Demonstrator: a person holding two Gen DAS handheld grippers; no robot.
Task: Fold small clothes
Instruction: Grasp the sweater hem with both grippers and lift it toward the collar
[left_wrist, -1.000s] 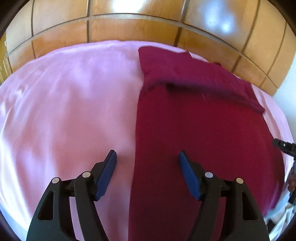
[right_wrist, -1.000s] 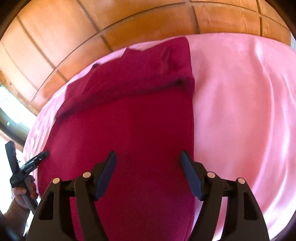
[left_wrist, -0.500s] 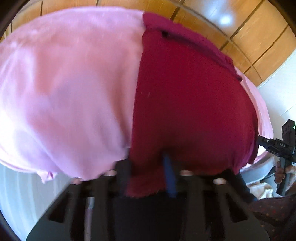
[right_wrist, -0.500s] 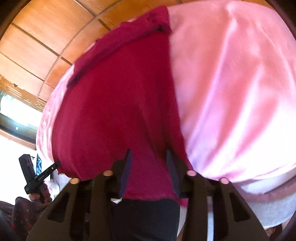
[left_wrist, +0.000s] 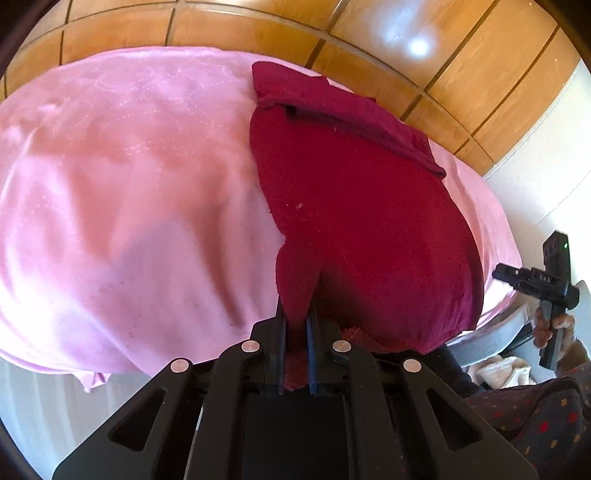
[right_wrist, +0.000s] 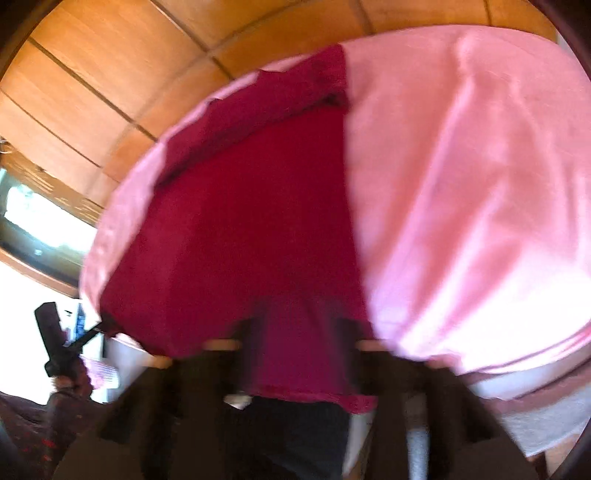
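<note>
Your left gripper (left_wrist: 295, 332) has its jaws pressed together on the near hem of the dark red garment (left_wrist: 354, 206); a bunched strip of the cloth runs down between the two pads, with a ragged bit of hem poking out below them, toward the camera. From that pinch the fabric rises in a narrow ridge straight ahead of the jaws, then widens into the flat body of the garment, which spreads ahead and to the right of the jaws over the pink bedcover (left_wrist: 129, 184). At the far end, well ahead of the jaws, a folded-over band of the same red cloth lies across the garment's width, its edge running diagonally off to the right. In your right wrist view the picture is badly blurred: the right gripper (right_wrist: 299, 350) sits at the garment's near edge, and a flap of red cloth (right_wrist: 295, 221) hangs down between and over the fingers, covering the gap, so you cannot tell whether those jaws are pinching it or spread. There the garment lies ahead and to the left of the jaws, with the pink cover to the right. The cloth looks plain, slightly fuzzy, and smooth apart from the pinched ridge.
</note>
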